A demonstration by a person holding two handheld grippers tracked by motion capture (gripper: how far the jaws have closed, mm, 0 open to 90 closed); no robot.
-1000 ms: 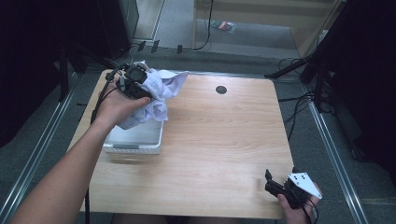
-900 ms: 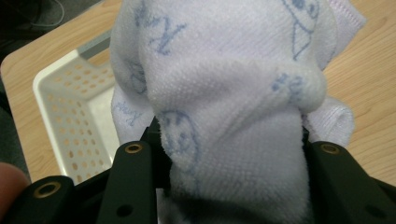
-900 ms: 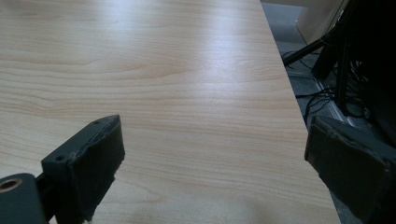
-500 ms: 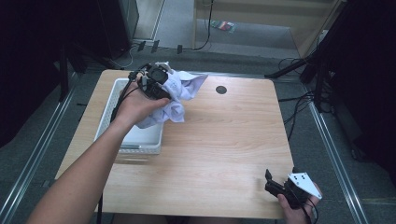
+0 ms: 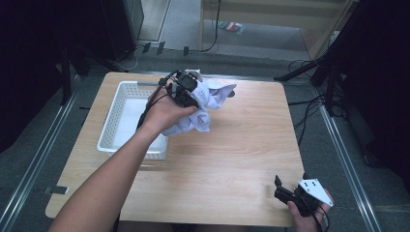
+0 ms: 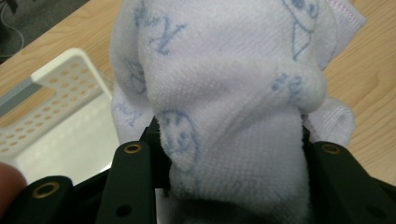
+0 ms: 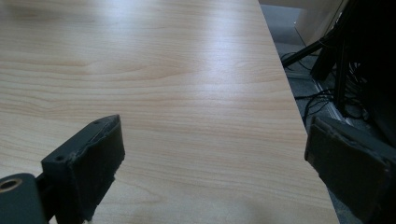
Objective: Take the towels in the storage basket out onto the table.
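- From the high view, the left hand-held gripper (image 5: 191,92) sits above the far-left part of the wooden worktop (image 5: 241,159), clamped on a bunched white cloth (image 5: 203,108) that hangs from it.
- The cloth is held in the air just past the right rim of a white perforated basket (image 5: 109,123) – part of it droops over the worktop beside the basket, not inside it.
- The left gripper view brings the cloth (image 6: 224,107) up close: soft terry fabric printed with pale blue smiling faces and lettering, pinched between the two black jaws, which press on it from either side.
- That same close view shows a corner of the basket (image 6: 65,93) at the left, with its rows of small holes and pale floor – details too small to read from above.
- In the high view, the right hand-held gripper (image 5: 285,191) rests at the near-right corner of the worktop, well apart from the cloth, with a grey three-cornered plate on top.
- The right gripper view shows its jaws standing wide apart with nothing between them, just bare wood grain and the worktop's right edge, with cables on the floor beyond.
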